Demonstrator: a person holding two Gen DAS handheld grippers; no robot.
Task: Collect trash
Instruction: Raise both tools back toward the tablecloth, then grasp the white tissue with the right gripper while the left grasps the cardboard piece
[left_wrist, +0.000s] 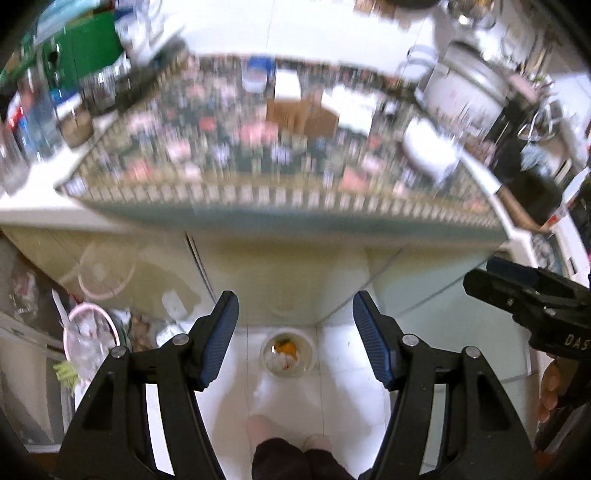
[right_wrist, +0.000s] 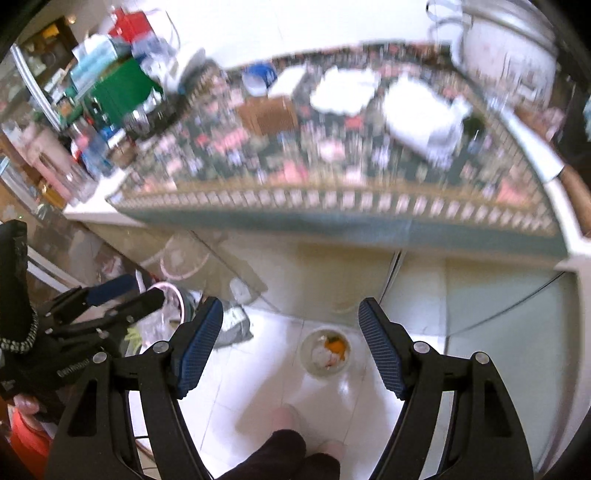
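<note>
Trash sits in a clear cup (left_wrist: 287, 355) on the white floor (left_wrist: 343, 373), at the foot of the cabinet (left_wrist: 273, 273) and just ahead of the person's slippers (left_wrist: 258, 426); it seems to hold crumpled paper and something orange. In the left wrist view the left claw (left_wrist: 295, 341) hangs above it with jaws apart and nothing between them. The right claw (left_wrist: 517, 291) shows at the right edge. Up on the worktop (left_wrist: 258, 155), blurred, lie a brown card piece (left_wrist: 299, 114), white paper (left_wrist: 354, 107) and a blue-lidded tub (left_wrist: 258, 74). A pink-rimmed bin (left_wrist: 86, 339) with a clear liner stands at the left.

In the right wrist view the right claw (right_wrist: 291, 347) is likewise apart and empty, the cup (right_wrist: 325, 352) below it and a crumpled grey wrapper (right_wrist: 234, 326) on the floor nearby. The left claw (right_wrist: 122, 295) shows at the left edge.

Judging by this, one load is down and the next pick is due. That likely calls for reaching over the worktop edge to the paper or card. Jars (right_wrist: 92, 147) and a pot (right_wrist: 509, 55) crowd both ends.
</note>
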